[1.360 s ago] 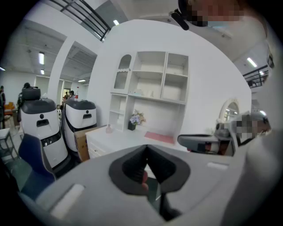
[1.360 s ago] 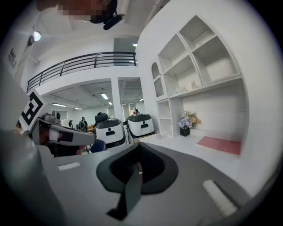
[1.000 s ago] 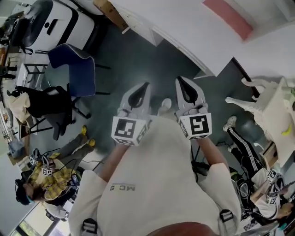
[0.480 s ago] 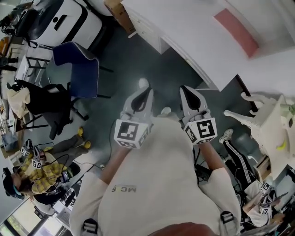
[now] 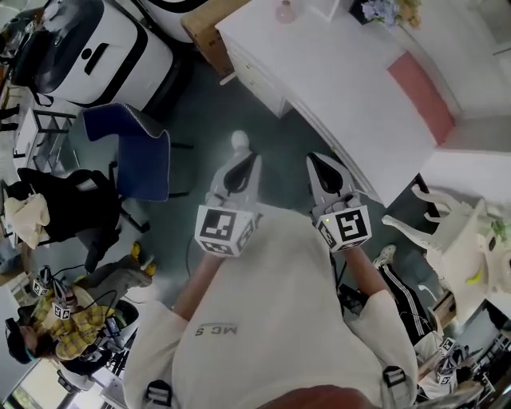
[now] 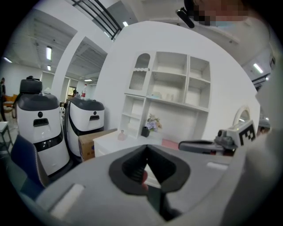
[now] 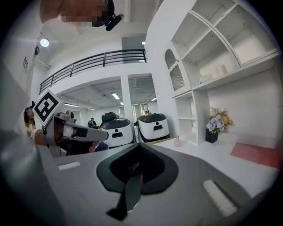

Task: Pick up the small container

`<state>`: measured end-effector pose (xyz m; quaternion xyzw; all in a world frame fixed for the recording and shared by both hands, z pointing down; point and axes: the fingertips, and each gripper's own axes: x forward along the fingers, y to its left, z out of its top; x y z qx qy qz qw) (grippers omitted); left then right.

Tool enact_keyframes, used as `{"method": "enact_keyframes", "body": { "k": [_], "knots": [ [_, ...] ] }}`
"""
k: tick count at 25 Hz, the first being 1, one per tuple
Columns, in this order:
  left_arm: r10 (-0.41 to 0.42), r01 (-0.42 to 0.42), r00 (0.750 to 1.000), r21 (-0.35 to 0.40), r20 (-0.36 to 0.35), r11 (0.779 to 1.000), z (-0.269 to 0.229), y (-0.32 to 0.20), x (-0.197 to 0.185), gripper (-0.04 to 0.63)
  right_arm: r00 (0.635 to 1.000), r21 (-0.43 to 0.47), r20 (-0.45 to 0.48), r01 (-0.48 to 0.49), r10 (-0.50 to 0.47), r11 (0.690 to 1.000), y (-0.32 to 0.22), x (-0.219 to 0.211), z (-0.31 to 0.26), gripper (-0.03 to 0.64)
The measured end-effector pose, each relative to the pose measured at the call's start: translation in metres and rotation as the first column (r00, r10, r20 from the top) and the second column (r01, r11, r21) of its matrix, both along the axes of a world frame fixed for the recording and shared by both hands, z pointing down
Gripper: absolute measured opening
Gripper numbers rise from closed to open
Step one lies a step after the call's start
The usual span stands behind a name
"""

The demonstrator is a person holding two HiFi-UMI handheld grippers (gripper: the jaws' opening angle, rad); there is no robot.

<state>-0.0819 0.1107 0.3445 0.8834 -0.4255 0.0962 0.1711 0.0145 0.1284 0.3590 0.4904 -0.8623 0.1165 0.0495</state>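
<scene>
Left tool is pressed together with nothing in it, and my right tool is squeezed closed on nothing too. I'm holding both side by side up in the air over the grey floor, beside the white desk. Small container, a pinkish little bottle, sits at the desk's far end near the flowers, well apart from both tools.
</scene>
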Motion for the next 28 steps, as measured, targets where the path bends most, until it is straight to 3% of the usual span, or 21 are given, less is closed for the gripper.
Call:
{"method": "enact_keyframes", "body": {
  "k": [6, 12, 19, 28],
  "knots": [
    [0.029, -0.029, 1.000, 0.015, 0.005, 0.999, -0.024, -0.166, -0.064, 0.002, 0.997, -0.004, -0.070, -0.014, 0.014, 1.000, -0.146, -0.062, -0.023, -0.003],
    [0.053, -0.054, 0.998, -0.025, -0.038, 0.998, -0.026, -0.285, -0.113, 0.002, 0.989, 0.029, -0.110, -0.097, 0.100, 0.995, -0.279, -0.099, -0.041, -0.003],
    [0.097, -0.099, 0.995, -0.045, -0.037, 0.994, -0.017, -0.356, -0.112, 0.002, 0.981, 0.029, -0.118, -0.152, 0.154, 0.988, -0.368, -0.097, -0.034, -0.002],
    [0.101, -0.103, 0.995, -0.102, -0.026, 0.989, 0.006, -0.406, -0.085, 0.002, 0.975, 0.008, -0.117, -0.189, 0.189, 0.982, -0.445, -0.060, -0.007, 0.029]
  ]
}}
